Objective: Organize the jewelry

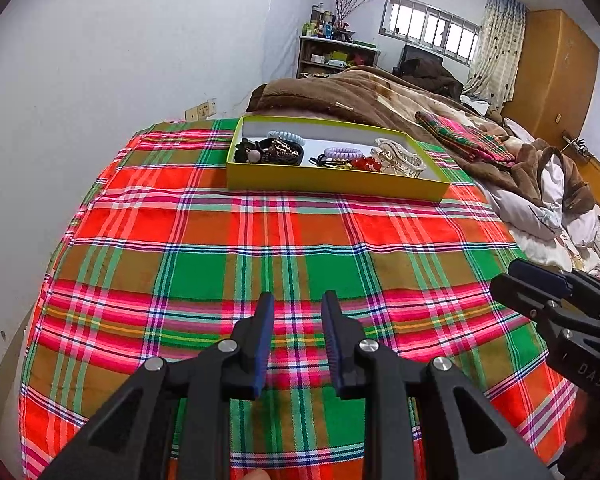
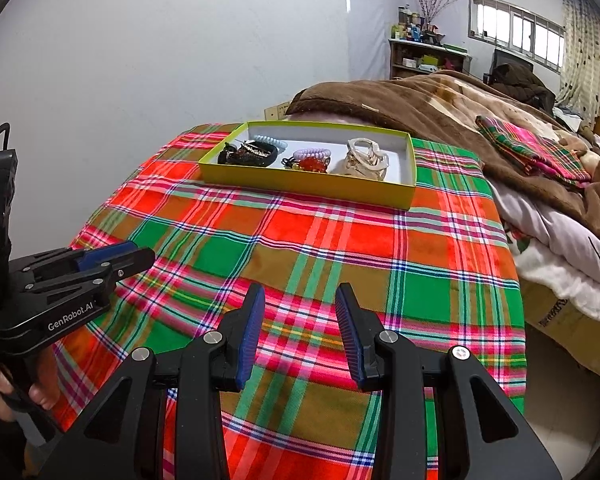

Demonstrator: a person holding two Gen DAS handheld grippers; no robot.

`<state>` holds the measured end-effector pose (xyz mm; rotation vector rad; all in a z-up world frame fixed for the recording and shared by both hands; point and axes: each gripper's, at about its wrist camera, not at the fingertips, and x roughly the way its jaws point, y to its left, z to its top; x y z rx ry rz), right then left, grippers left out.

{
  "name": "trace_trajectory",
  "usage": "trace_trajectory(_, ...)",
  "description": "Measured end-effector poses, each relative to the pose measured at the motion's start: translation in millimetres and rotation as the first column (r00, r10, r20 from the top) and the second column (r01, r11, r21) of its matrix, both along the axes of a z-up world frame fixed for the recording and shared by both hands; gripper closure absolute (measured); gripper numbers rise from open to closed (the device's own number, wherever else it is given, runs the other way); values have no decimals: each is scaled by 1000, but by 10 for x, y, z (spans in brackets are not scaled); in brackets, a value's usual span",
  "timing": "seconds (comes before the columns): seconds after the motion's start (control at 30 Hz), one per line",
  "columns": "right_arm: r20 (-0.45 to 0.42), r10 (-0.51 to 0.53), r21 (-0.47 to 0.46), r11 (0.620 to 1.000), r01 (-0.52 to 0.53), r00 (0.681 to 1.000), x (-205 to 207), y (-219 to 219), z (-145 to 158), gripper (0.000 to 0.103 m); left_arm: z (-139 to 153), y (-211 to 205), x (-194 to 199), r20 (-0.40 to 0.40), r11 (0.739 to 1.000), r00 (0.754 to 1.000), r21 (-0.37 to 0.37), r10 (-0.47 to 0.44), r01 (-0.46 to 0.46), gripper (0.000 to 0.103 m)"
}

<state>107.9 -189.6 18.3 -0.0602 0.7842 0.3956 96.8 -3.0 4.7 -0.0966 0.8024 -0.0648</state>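
Left gripper [image 1: 296, 300] hangs over the near part of the plaid cloth [image 1: 204, 268], jaws parted with a gap, nothing between the blue pads; only cloth shows through. Seen from the right wrist camera, a hand [image 2: 4, 392] grips its handle at the near left edge of the cloth.

Right gripper [image 2: 300, 292] sits beside it to the right, also over the near part of the cloth, jaws apart and empty.

Yellow-green tray [image 1: 332, 188] lies at the far edge of the cloth, well apart from both grippers, just in front of a brown blanket [image 1: 340, 92].

Tray contents, left to right:
- dark hair accessories [image 1: 272, 152], a tangle in the left end, parts hard to separate
- pale blue coil hair tie [image 1: 286, 136] behind them, toward the far wall
- lilac coil hair tie [image 1: 342, 152] near the middle
- red bead piece [image 1: 366, 165] just in front of the lilac tie, touching black elastic bands
- clear claw clip [image 1: 400, 158] at the right end

Folded plaid fabric [image 1: 464, 136] rests on the blanket, right of the tray.
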Motion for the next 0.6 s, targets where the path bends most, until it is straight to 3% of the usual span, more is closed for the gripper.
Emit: trace_trajectory(0.6,-2,2,-2,1000,-2,1000,-3,21,3,65,5,10,-10,-1,1000,1000,2,2,-2,78)
